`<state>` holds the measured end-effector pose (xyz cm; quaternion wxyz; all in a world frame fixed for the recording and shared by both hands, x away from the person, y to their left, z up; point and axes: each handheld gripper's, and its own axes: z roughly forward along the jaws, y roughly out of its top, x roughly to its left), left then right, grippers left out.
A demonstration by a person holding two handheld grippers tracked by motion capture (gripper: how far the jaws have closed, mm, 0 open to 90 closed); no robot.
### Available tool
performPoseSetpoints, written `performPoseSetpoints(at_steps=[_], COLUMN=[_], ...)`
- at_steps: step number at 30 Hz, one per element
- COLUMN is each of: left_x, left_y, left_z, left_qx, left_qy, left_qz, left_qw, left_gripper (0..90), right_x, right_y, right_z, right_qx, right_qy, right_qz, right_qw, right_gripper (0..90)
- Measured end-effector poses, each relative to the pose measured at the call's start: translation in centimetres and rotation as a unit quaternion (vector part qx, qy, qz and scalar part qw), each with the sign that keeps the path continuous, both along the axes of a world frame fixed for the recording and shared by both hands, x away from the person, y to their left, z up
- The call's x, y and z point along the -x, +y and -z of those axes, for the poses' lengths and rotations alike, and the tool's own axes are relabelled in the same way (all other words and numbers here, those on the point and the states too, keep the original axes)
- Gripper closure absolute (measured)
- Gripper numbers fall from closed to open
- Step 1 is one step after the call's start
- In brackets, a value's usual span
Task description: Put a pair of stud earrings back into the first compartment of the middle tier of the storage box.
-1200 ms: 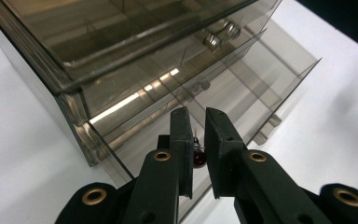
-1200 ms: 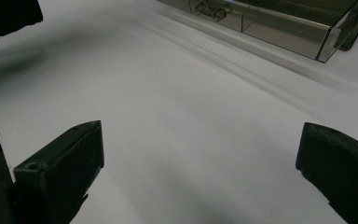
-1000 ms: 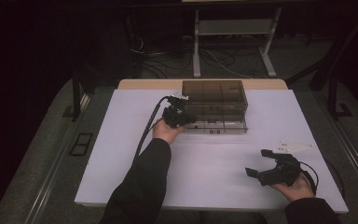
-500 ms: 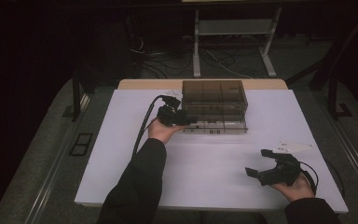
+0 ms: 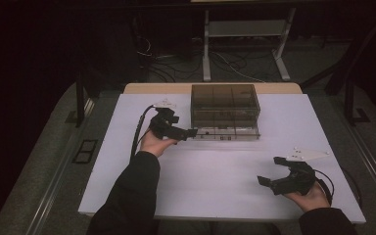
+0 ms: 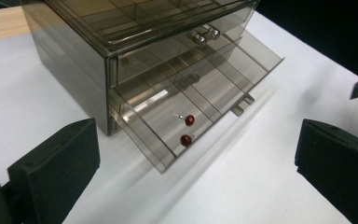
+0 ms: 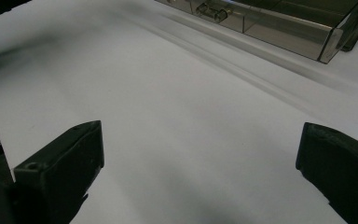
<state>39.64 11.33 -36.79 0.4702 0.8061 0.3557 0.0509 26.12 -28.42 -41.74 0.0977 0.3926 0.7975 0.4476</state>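
A smoky clear drawer box (image 5: 225, 100) stands at the back middle of the white table (image 5: 215, 171). Its lower drawer (image 6: 200, 100) is pulled out. Two small red beads on pins (image 6: 187, 129) lie in the drawer's near compartment. My left gripper (image 5: 185, 126) hovers just left of the drawer's front. Its jaws have just been opening and now stand wide with nothing between them, as the left gripper view (image 6: 196, 149) shows. My right gripper (image 5: 270, 170) rests open and empty near the front right of the table, pointing at the drawer's front (image 7: 270, 23).
The upper drawer (image 6: 168, 46) is closed, its small handle (image 6: 205, 33) facing out. A cable (image 5: 139, 129) trails from the left gripper over the table's left side. Beyond the table are a dark floor, cables and a metal stand (image 5: 245, 29).
The left gripper has drawn back to the left, away from the box, and its jaws have gone from shut to wide open. The right gripper has stayed put.
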Motion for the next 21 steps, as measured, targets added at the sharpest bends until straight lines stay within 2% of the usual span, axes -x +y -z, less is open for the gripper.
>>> performPoseSetpoints(at_steps=[15,21], left_x=[4.1,5.6], left_y=[3.5,4.5], left_z=[-1.0,-0.8], left_qx=[0.030,0.038], left_qy=[-0.030,-0.039], left_qz=[-0.020,-0.022], left_qw=[0.9989,0.9983], left_gripper=[0.0,0.0], right_x=[0.0,0.0], right_y=[0.1,0.1], right_z=[0.0,0.0], right_qx=[0.001,0.000], right_qy=[0.001,0.001], right_qz=[0.000,0.001], right_qw=[1.0000,1.0000], right_gripper=[0.4,0.4])
